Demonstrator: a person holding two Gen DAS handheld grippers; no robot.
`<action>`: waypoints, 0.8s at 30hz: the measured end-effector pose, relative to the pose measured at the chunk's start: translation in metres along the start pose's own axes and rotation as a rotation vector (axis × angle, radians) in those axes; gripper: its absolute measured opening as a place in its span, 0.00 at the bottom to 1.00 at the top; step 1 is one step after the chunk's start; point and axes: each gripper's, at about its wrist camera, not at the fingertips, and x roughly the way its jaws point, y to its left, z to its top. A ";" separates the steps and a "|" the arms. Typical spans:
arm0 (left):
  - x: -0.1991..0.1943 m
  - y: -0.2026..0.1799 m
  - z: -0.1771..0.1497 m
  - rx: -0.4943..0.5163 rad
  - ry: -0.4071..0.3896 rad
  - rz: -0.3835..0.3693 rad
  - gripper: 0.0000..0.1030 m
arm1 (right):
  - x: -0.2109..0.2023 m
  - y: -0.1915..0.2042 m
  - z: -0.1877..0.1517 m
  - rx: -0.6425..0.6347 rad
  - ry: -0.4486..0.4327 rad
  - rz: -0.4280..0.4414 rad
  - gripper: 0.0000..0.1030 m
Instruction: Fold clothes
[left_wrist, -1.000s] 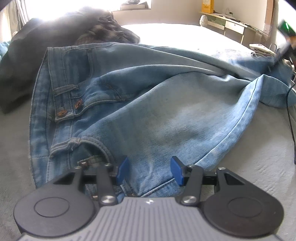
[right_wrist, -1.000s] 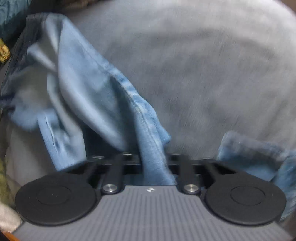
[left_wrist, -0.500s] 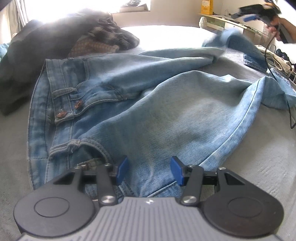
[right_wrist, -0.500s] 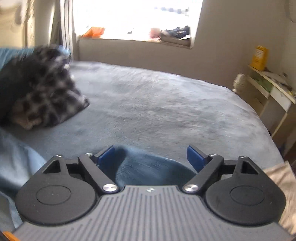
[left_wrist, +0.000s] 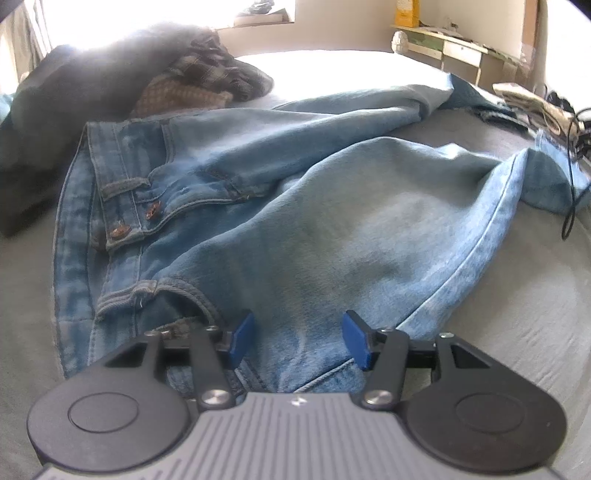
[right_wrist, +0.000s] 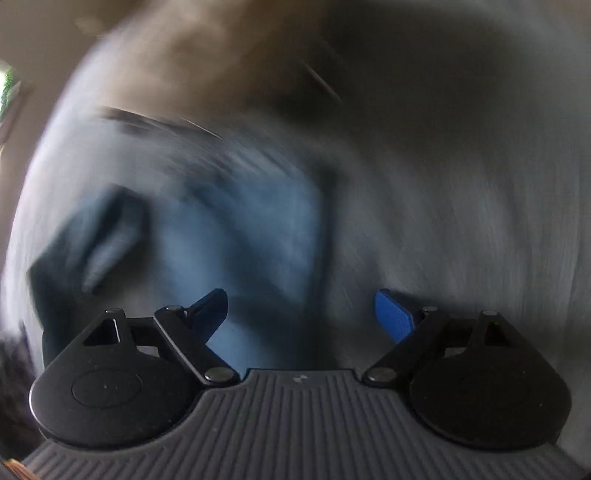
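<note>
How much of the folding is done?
Hardly any. The jeans lie spread and rumpled on the bed, no fold made. Both tongs are open: left tongs over the denim, right tongs in a blurry view. All folding remains, plus the dark clothes pile.

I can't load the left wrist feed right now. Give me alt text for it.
The open left gripper hovers low over light-blue jeans spread crumpled across a grey bed, its blue fingertips apart with nothing between them. The waistband lies to the left; a pile of dark clothes sits behind.
</note>
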 end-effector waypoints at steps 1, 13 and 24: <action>-0.001 -0.002 0.000 0.012 -0.002 0.008 0.44 | -0.003 0.003 -0.003 -0.028 -0.031 0.006 0.86; -0.014 -0.016 -0.007 0.018 -0.029 0.027 0.00 | 0.004 0.057 -0.011 -0.358 -0.036 0.042 0.12; -0.040 0.017 -0.020 -0.047 0.039 -0.054 0.02 | -0.094 0.019 -0.022 -0.410 -0.081 -0.097 0.12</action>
